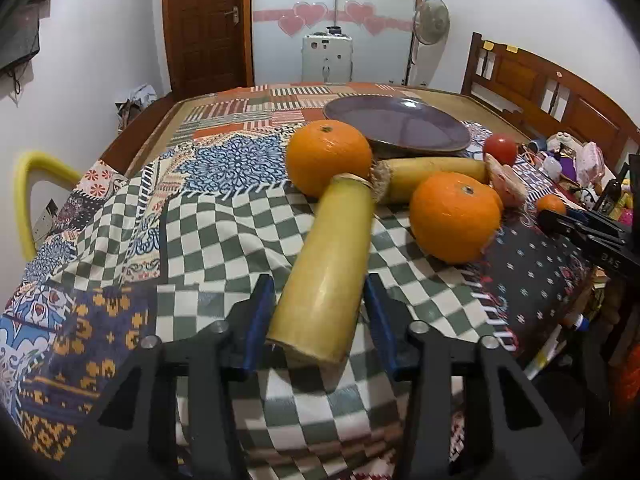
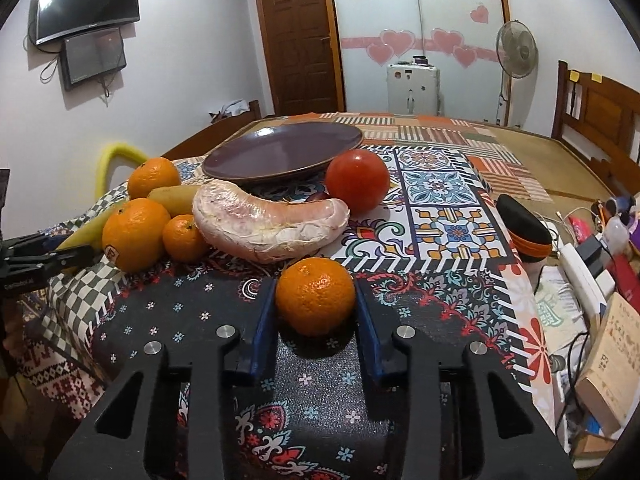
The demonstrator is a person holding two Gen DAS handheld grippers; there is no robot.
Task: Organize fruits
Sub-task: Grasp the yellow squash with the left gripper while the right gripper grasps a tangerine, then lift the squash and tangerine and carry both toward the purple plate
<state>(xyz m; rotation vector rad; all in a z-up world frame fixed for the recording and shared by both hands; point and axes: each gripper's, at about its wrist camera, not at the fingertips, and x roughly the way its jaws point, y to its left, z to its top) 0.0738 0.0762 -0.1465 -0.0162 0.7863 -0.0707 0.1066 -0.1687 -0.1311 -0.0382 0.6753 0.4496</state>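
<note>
On the patchwork cloth point(image 1: 224, 216), a purple plate point(image 1: 400, 128) sits at the back near a wooden door point(image 1: 204, 24). Nearest cane piece point(image 1: 328, 276) lies lengthwise, pointing away from the left gripper point(image 1: 320, 316), its near end between fingers that flank it, can't tell if they touch. Right gripper point(image 2: 316, 312) hugs a small orange point(image 2: 315, 295), both fingers right against it.
</note>
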